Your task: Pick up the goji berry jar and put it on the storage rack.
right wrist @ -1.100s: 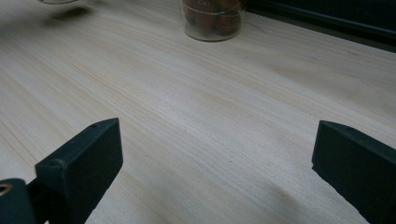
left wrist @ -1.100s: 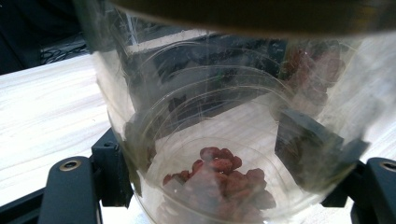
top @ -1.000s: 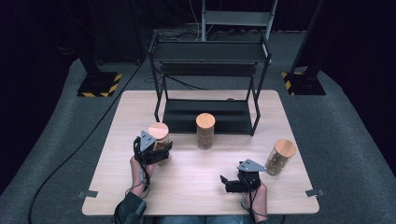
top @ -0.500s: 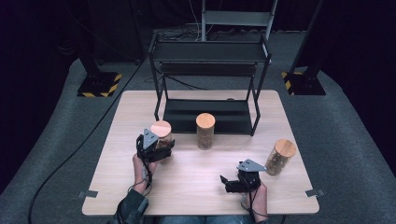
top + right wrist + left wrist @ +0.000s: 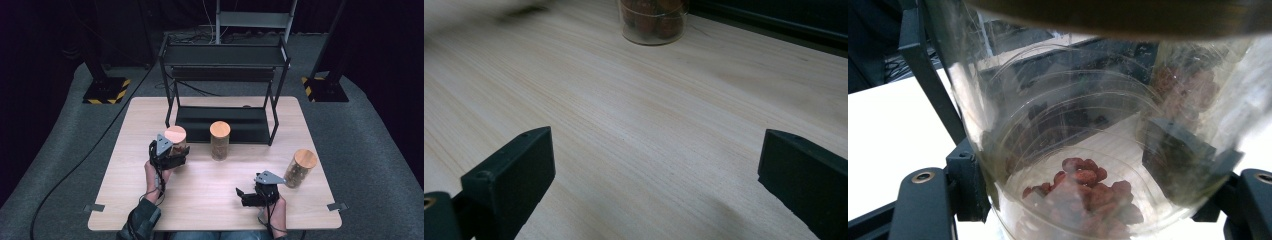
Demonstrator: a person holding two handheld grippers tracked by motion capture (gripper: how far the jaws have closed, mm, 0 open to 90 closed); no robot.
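Clear plastic fills my left gripper view: a jar (image 5: 1088, 150) with a cork lid sits clamped between the two black jaws, and reddish-brown bits (image 5: 1083, 192) lie heaped in its bottom. From the high view I see the same jar (image 5: 176, 141) held by my left gripper (image 5: 170, 155) near the left front leg of the black shelf rack (image 5: 225, 55), over the left half of the wooden table (image 5: 200, 195). I cannot tell from above whether the jar's base touches the table or hangs just above it.

My right gripper (image 5: 248, 196) rests low by the table's near edge, well apart from the held jar. Its jaws stand spread wide with nothing between them; in the right gripper view I look along them across bare pale wood to the foot of another jar (image 5: 653, 20) farther off.

That second jar (image 5: 220, 140) stands upright in front of the rack's bottom shelf, just right of the one I hold. A third jar (image 5: 300, 168), also cork-topped, stands near the right edge, close beside my right gripper.
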